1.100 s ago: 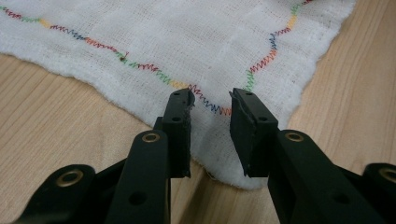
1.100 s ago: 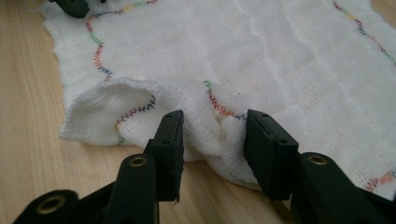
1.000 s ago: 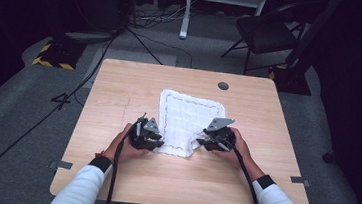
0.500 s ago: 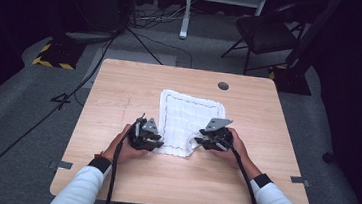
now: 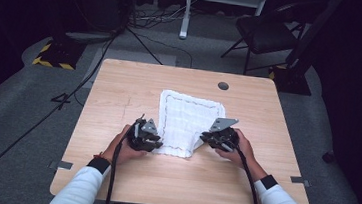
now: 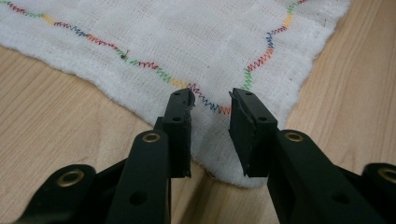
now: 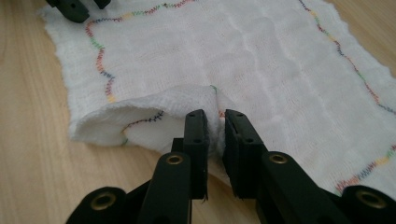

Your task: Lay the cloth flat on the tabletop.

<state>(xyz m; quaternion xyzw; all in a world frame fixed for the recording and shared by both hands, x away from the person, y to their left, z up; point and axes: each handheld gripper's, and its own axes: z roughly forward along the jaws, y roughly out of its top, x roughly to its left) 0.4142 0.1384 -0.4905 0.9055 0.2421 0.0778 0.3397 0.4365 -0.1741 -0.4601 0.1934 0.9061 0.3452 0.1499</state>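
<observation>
A white cloth [image 5: 187, 115] with a wavy multicolour stitched border lies spread on the wooden table [image 5: 119, 91]. My left gripper [image 5: 157, 141] rests at the cloth's near left corner. In the left gripper view its jaws [image 6: 210, 100] stand apart over the cloth [image 6: 187, 42], and the pads do not press on it. My right gripper [image 5: 205, 139] is at the near right corner. Its jaws [image 7: 216, 119] have just been closing and now pinch the cloth [image 7: 261, 60], whose edge curls up into a fold [image 7: 140, 109]. The left gripper's tips [image 7: 77, 7] peek in at the far corner.
A round cable hole [image 5: 223, 85] sits near the table's far edge. Beyond the table are a black chair [image 5: 271, 33], a white stand [image 5: 185, 12] and cables on the grey floor [image 5: 140, 38]. Bare wood surrounds the cloth on all sides.
The right gripper's jaws have closed on the cloth's near right corner and raised it slightly, so the edge curls up. The left gripper has stayed in place.
</observation>
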